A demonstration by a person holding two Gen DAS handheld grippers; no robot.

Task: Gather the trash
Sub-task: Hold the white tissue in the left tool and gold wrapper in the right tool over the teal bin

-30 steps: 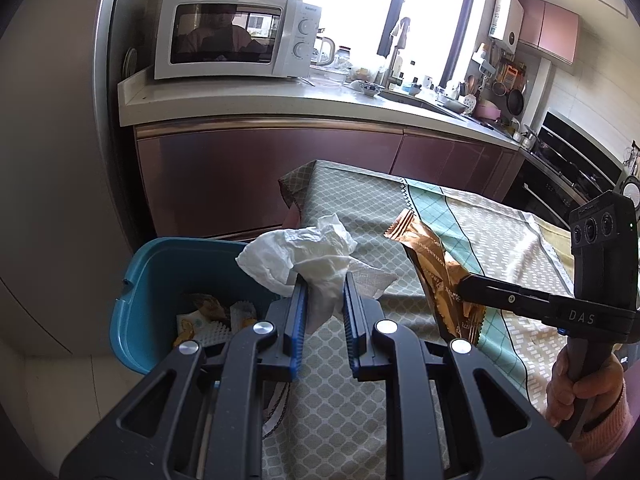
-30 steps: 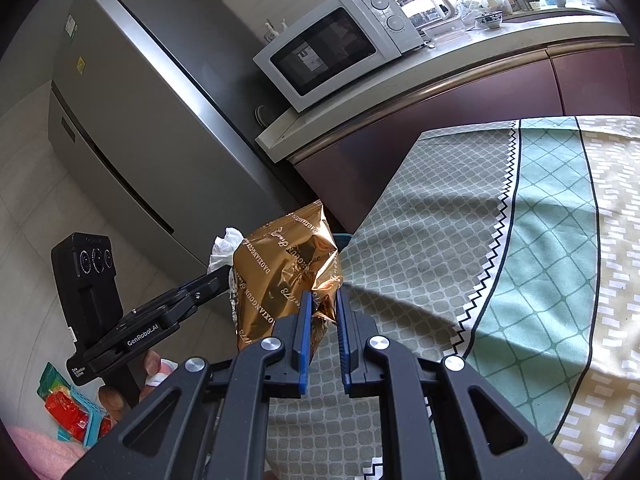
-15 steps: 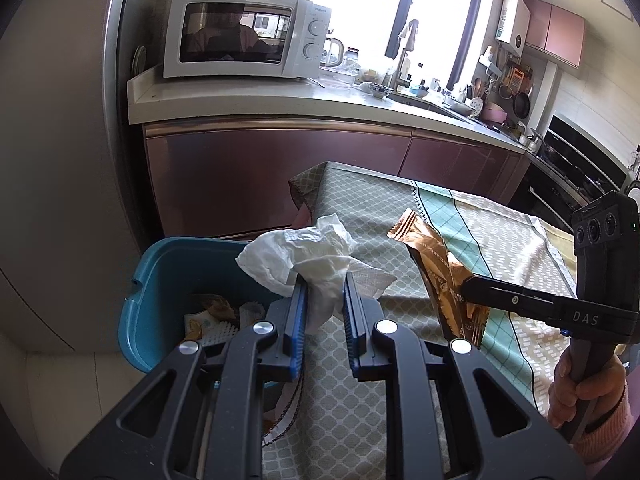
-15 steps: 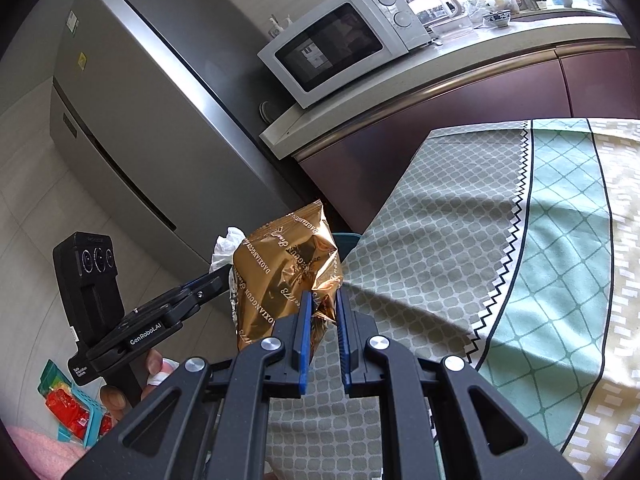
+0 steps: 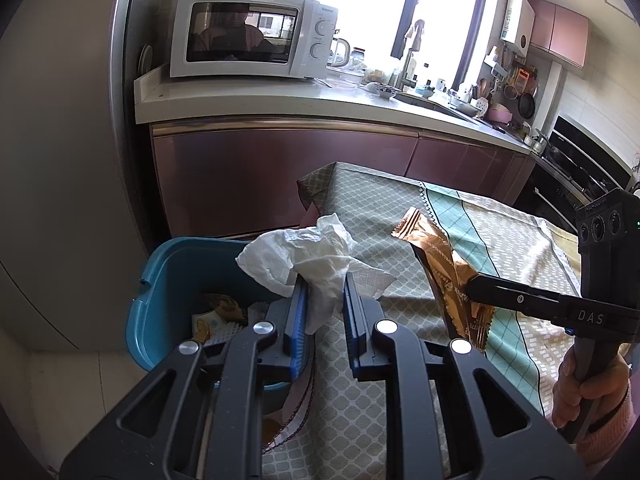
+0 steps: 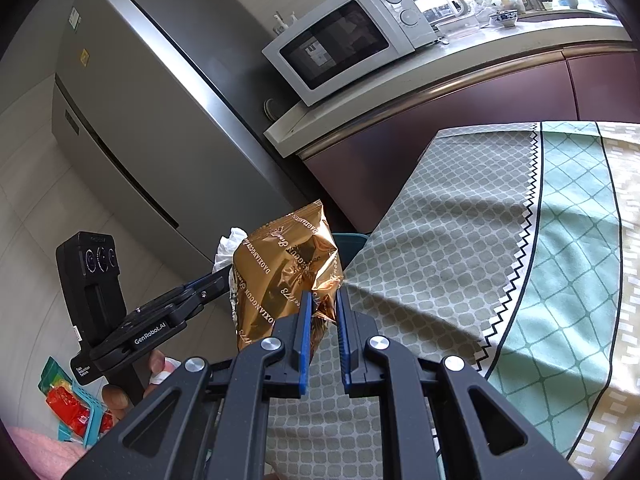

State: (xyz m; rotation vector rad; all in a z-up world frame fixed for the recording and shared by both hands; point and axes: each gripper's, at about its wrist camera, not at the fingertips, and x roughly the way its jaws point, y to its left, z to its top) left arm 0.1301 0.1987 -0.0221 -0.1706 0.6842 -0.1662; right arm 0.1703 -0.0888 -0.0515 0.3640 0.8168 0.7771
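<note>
1. Tissue [image 5: 304,256], white and crumpled, is pinched between the blue pads of the left claw [image 5: 325,308]; most of it billows out above and to the left of the fingertips, and one flat corner sticks out to the right.
2. The left claw is closed on the tissue, with only the paper's thickness between its fingers.
3. Just beyond and below this claw stands a blue bin [image 5: 168,280] on the floor, against the edge of the table; part of the tissue overhangs its open top.
4. Inside the bin lie a few scraps [image 5: 218,312], among them a brownish wrapper and some pale packaging.
5. The right claw [image 6: 322,316] is pressed together on a gold snack wrapper [image 6: 288,276], gripping its lower edge so that the puffed, printed body stands up above the fingertips.
6. In the left camera's view the same wrapper [image 5: 444,268] hangs over the tablecloth [image 5: 400,400], to the right of the tissue and apart from it, held by the right claw [image 5: 472,284] coming in from the right.
7. A hand [image 5: 588,392] with a pink cuff grips the right claw's handle.
8. In the right camera's view the left claw [image 6: 224,276] reaches in from the left, with the tissue [image 6: 228,246] showing behind the wrapper.
9. The tablecloth has grey, green and cream bands.
10. Behind the table runs a counter [image 5: 280,100] with a white microwave [image 5: 248,40], and a grey fridge [image 6: 140,100] stands next to it.
</note>
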